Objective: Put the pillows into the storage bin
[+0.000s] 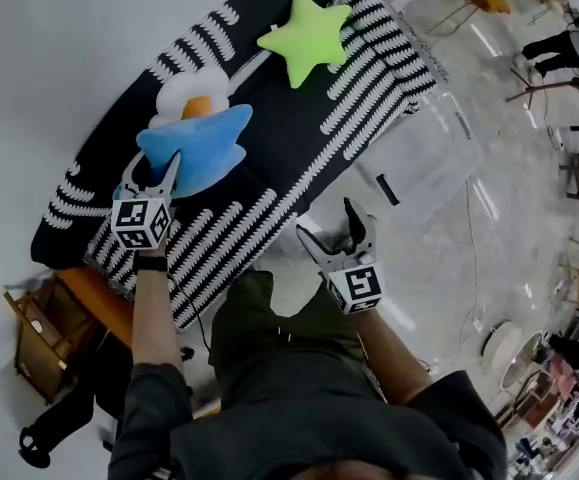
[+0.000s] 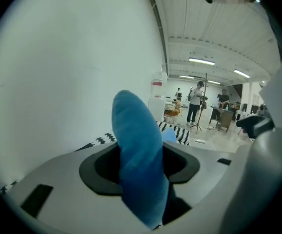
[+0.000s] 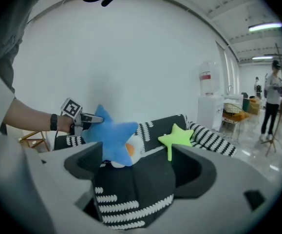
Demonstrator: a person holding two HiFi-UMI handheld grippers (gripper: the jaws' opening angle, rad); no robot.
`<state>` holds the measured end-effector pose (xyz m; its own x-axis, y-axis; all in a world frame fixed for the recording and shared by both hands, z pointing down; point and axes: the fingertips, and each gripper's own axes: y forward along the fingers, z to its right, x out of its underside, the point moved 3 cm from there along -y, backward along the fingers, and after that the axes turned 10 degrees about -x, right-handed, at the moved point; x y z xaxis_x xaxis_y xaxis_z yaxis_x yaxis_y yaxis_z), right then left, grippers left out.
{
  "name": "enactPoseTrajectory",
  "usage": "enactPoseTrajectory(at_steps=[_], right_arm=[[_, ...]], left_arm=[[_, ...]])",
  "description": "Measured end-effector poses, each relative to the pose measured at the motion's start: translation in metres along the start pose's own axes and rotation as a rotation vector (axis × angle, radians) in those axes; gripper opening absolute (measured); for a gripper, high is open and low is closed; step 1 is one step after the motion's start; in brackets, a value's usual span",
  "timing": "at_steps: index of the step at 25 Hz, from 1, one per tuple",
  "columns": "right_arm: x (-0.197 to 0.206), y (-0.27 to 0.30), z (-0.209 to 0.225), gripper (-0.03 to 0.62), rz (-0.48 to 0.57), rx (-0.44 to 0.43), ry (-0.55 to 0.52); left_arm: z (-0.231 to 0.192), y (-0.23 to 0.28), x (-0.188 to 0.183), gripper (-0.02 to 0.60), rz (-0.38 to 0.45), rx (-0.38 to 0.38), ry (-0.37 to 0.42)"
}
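A blue star pillow [image 1: 197, 148] rests on the black-and-white striped sofa [image 1: 299, 133]. My left gripper [image 1: 155, 163] is shut on its near point, and in the left gripper view that blue point [image 2: 138, 155] fills the gap between the jaws. Behind the blue pillow lies a white pillow with an orange centre [image 1: 194, 96]. A green star pillow [image 1: 309, 36] sits further along the sofa. My right gripper [image 1: 327, 223] hovers open by the sofa's front edge, holding nothing. The clear storage bin [image 1: 434, 153] stands on the floor to the right of the sofa.
A wooden stool [image 1: 44, 333] and an orange seat [image 1: 99, 303] stand at the sofa's near-left end. A white wall runs behind the sofa. A water dispenser [image 3: 206, 101] and people [image 2: 197, 104] are far off in the room.
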<state>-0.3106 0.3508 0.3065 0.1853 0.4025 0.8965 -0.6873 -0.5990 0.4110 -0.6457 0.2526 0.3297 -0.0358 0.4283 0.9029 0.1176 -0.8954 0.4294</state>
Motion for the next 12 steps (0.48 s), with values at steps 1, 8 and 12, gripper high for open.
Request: enactPoseTrajectory(at_steps=[1, 8, 12], right_arm=[[0.002, -0.009, 0.016, 0.442, 0.012, 0.015, 0.008], [0.02, -0.104, 0.153, 0.442, 0.08, 0.155, 0.088], [0.046, -0.169, 0.245, 0.442, 0.097, 0.261, 0.136]], left_arm=[[0.019, 0.008, -0.005, 0.227, -0.001, 0.015, 0.009], [0.2, 0.087, -0.04, 0.227, -0.037, 0.163, 0.103], [0.322, 0.141, -0.044, 0.228, -0.049, 0.26, 0.134]])
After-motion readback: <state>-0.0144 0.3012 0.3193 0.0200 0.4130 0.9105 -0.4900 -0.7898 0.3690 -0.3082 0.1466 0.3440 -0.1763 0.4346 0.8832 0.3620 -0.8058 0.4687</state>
